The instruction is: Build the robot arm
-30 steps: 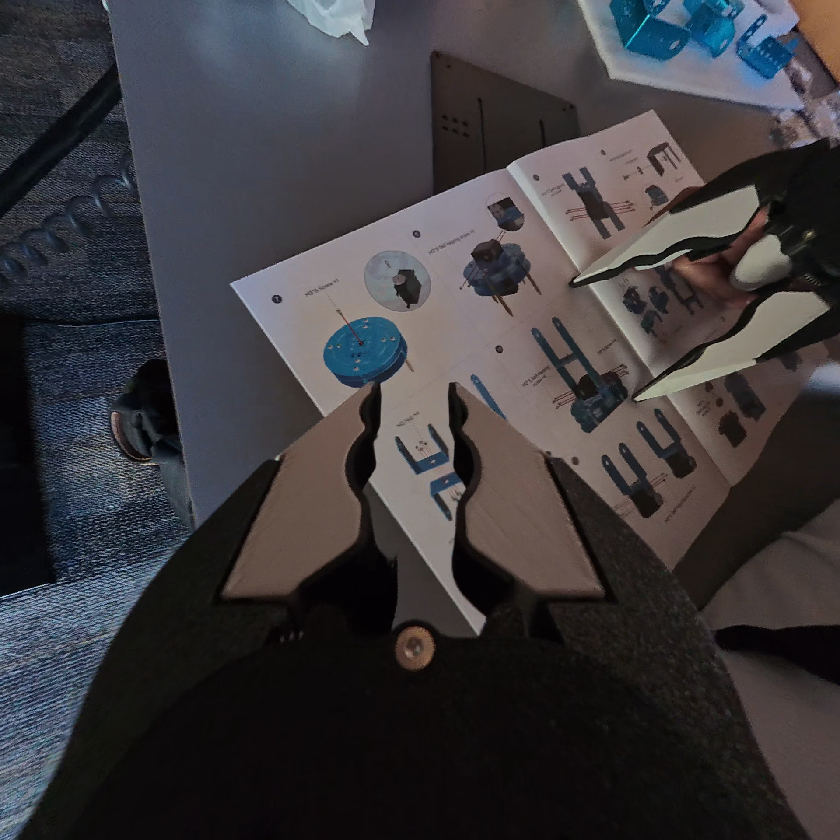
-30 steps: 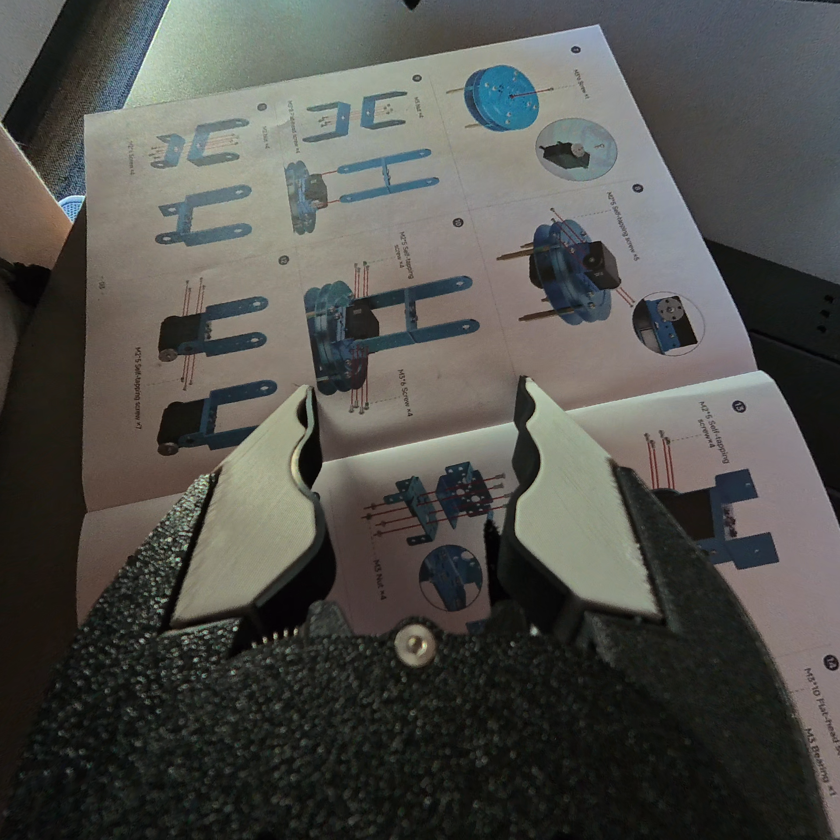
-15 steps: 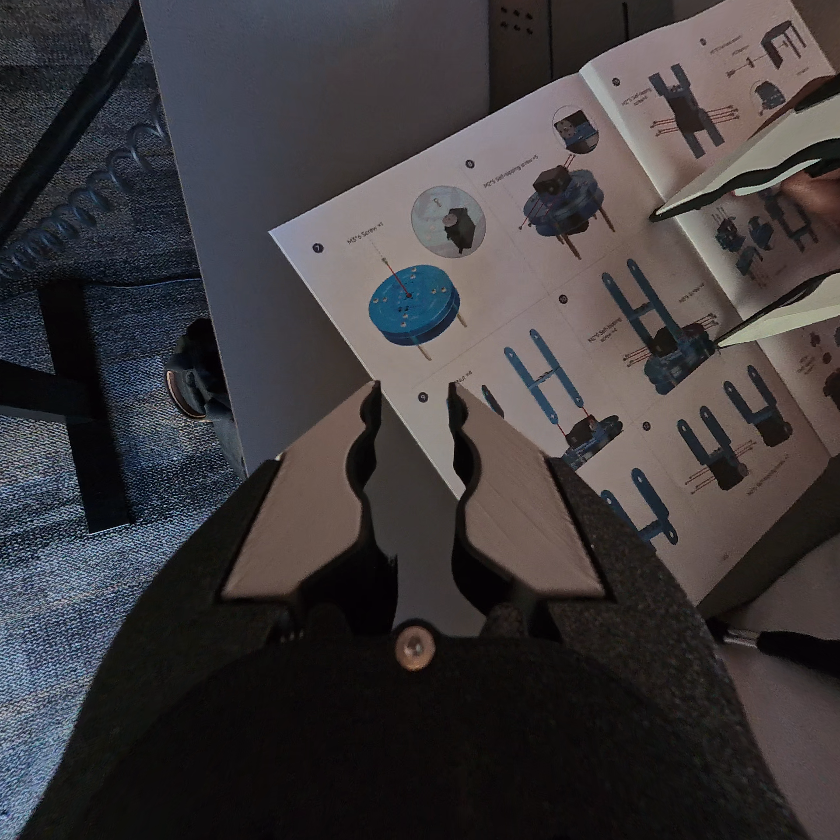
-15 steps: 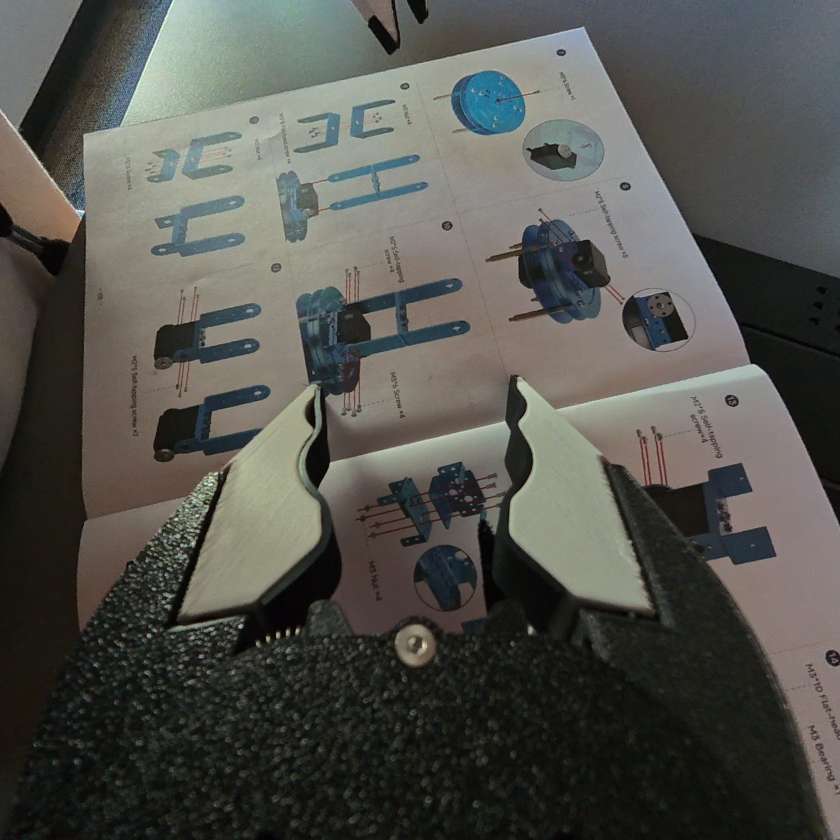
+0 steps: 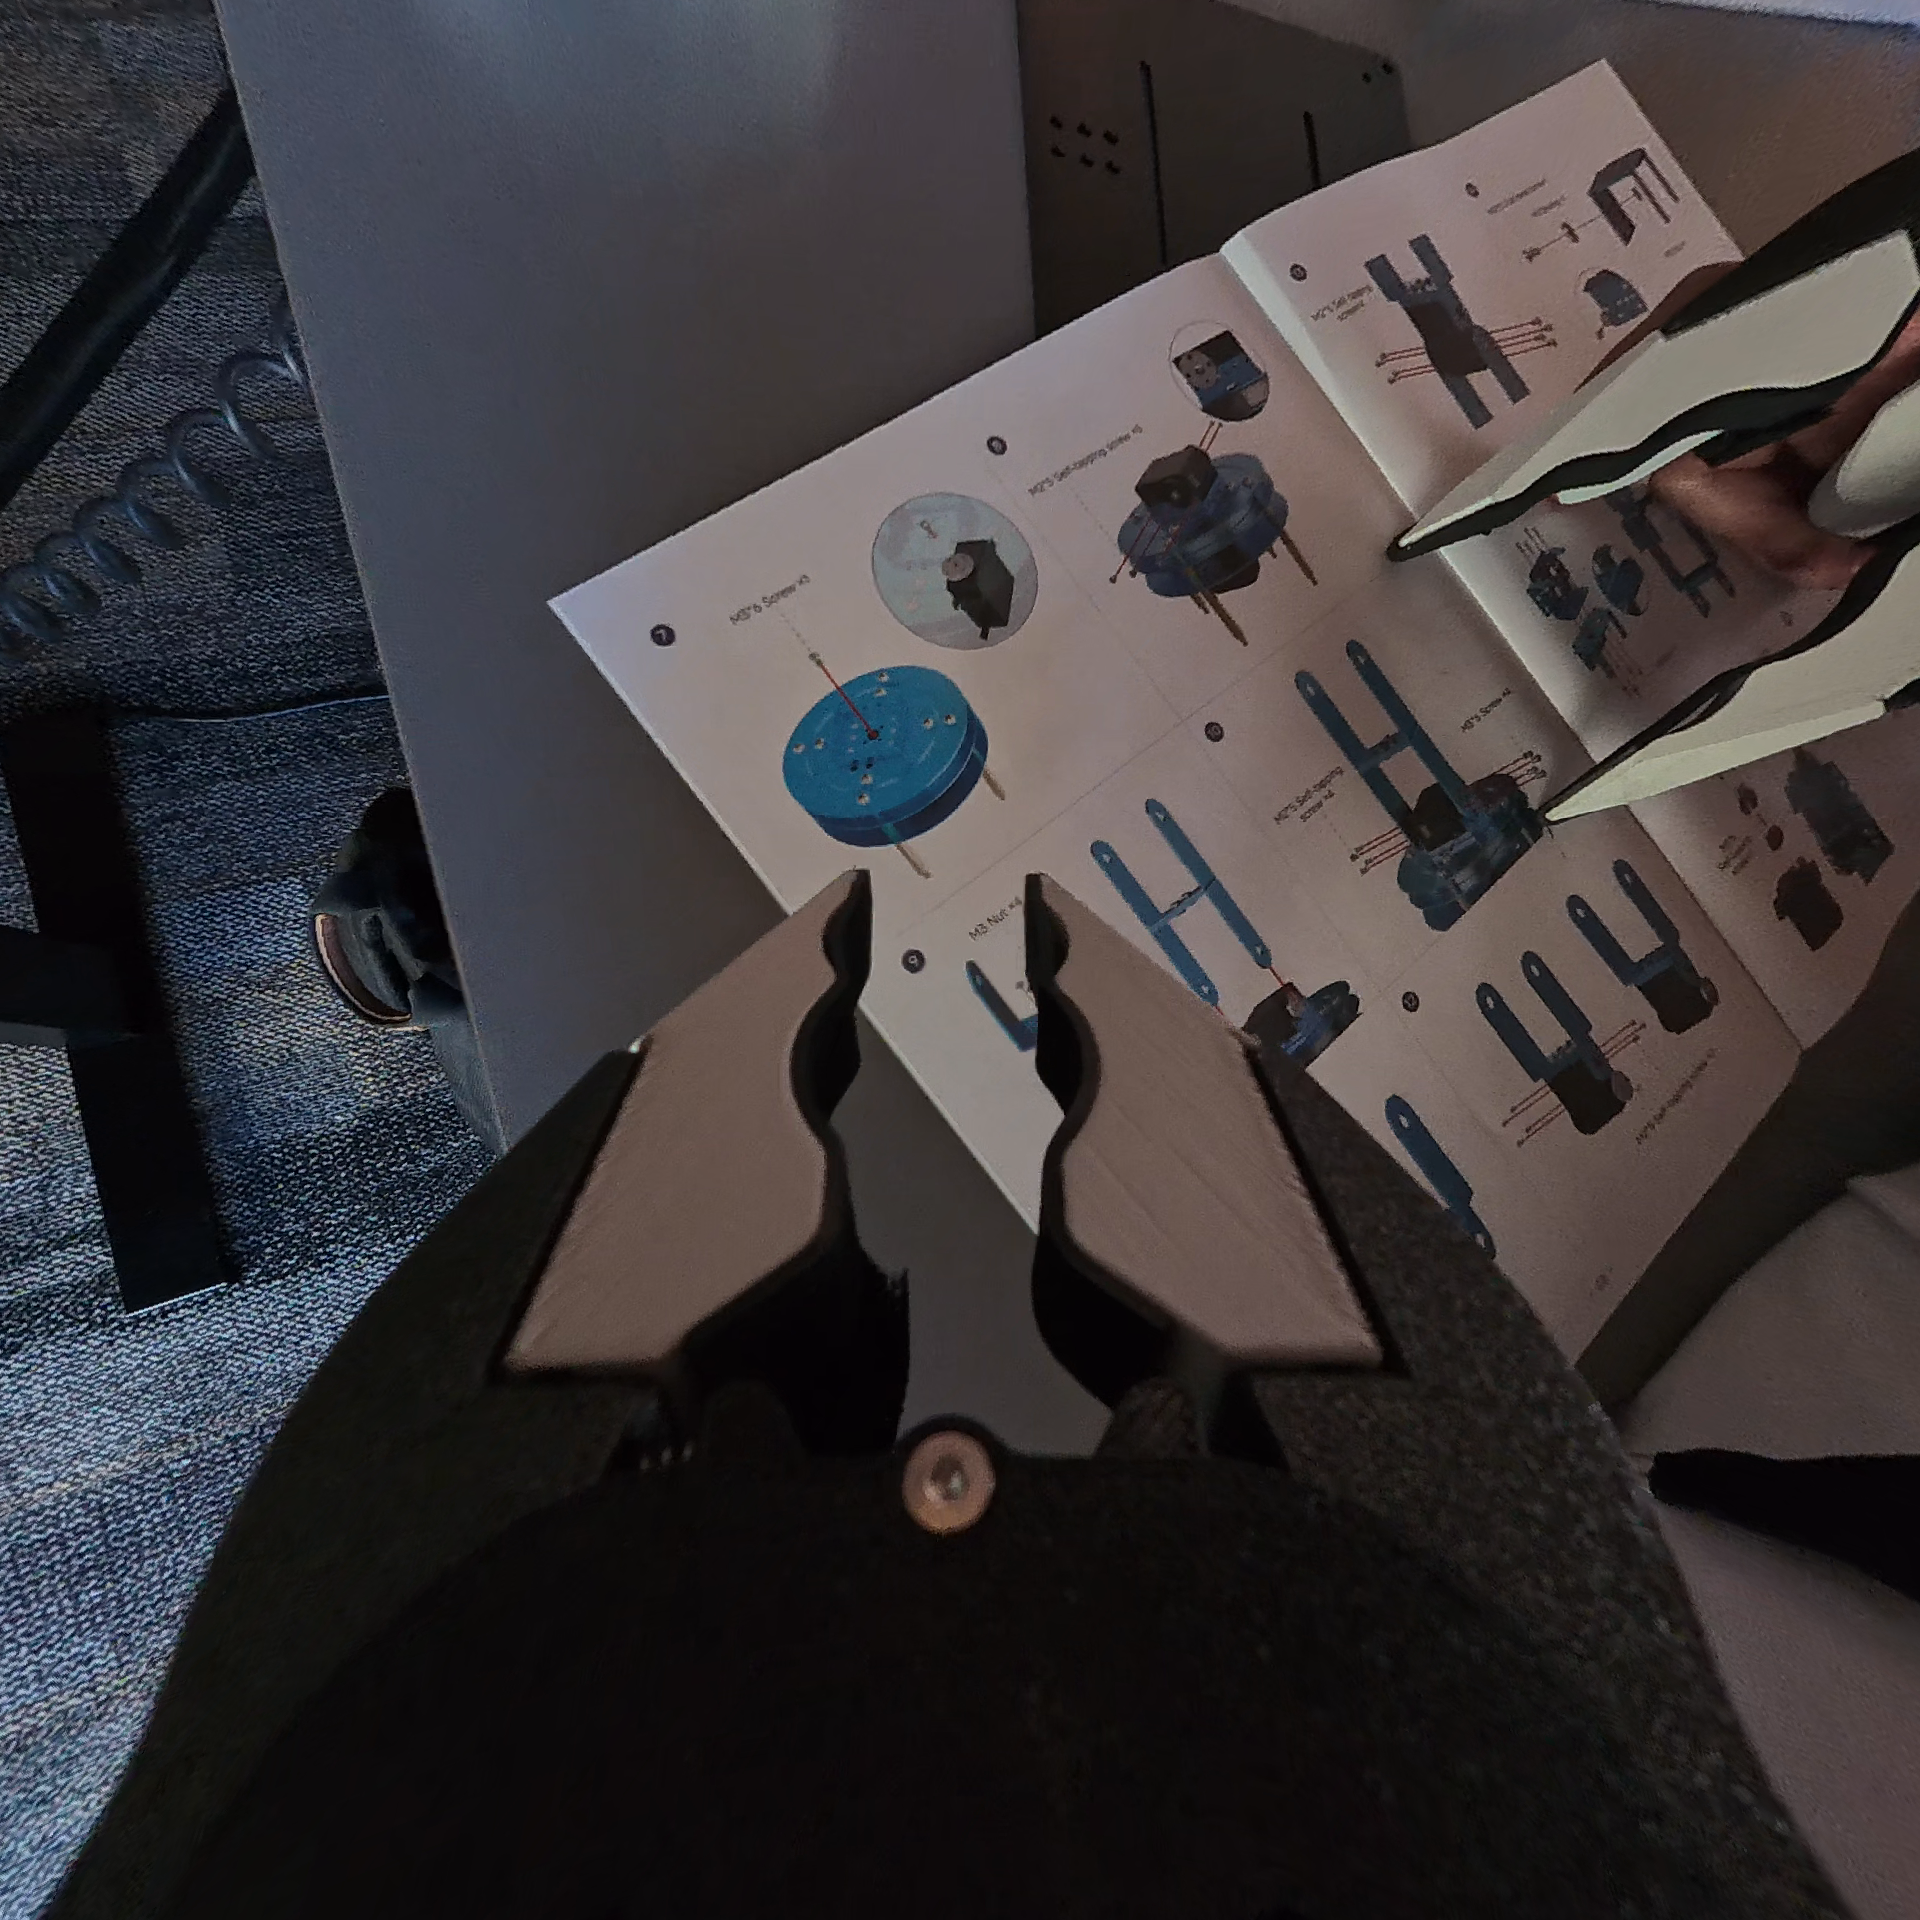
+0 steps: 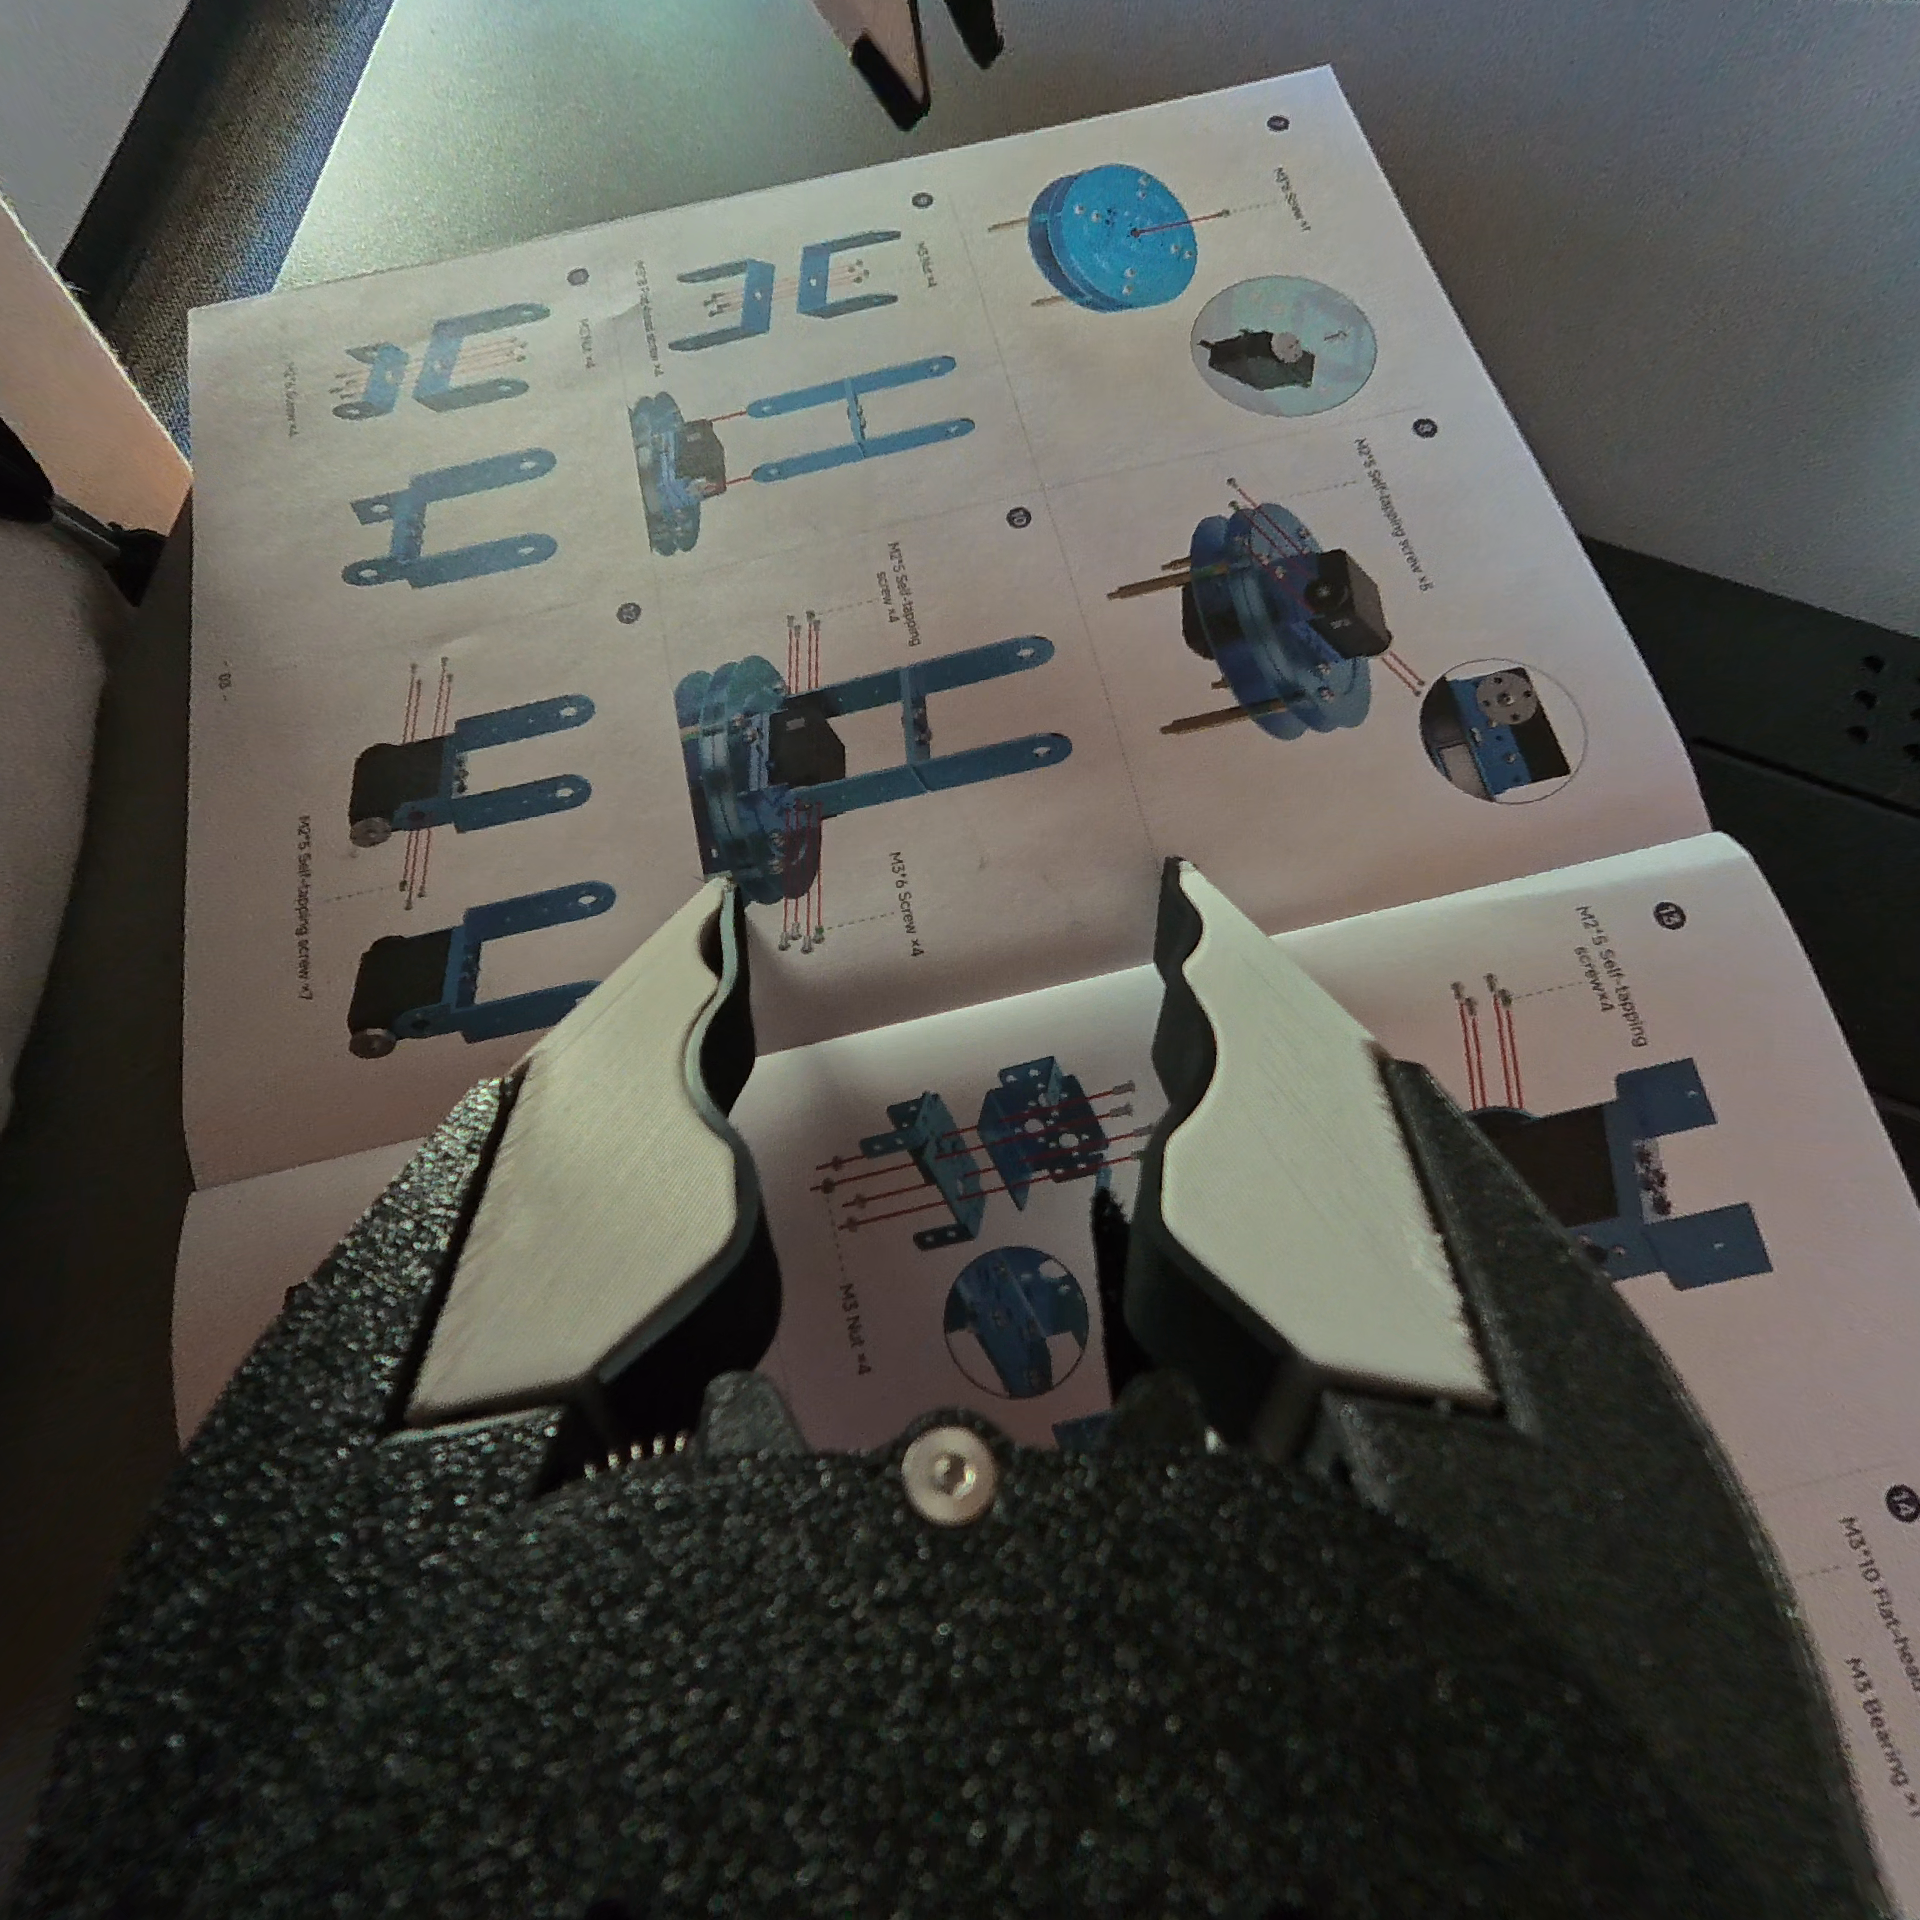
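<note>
An open instruction booklet point(image 5: 1143, 665) with blue part drawings lies on the grey table point(image 5: 623, 312). My left gripper point(image 5: 948, 904) hovers over the booklet's near left corner, jaws a narrow gap apart and empty. My right gripper point(image 5: 1475, 681) shows at the right, open over the booklet's fold, a hand behind it. In the right wrist view the right gripper point(image 6: 951, 878) is open wide and empty just above the booklet point(image 6: 1039, 520) at its centre fold. The left gripper's fingertips point(image 6: 894, 73) poke in at the top edge.
A black perforated metal plate point(image 5: 1195, 156) lies under the booklet's far side and shows in the right wrist view point(image 6: 1787, 727). The table's left edge drops to blue carpet with a coiled cable point(image 5: 135, 520) and a shoe point(image 5: 374, 935). A black-handled tool point(image 5: 1787, 1496) lies near right. The grippers' ends are close to 15 centimetres from one another.
My left gripper swung left toward the table edge, then came back a little over the booklet's corner; its tips entered the right wrist view. The right gripper stayed nearly still and open.
</note>
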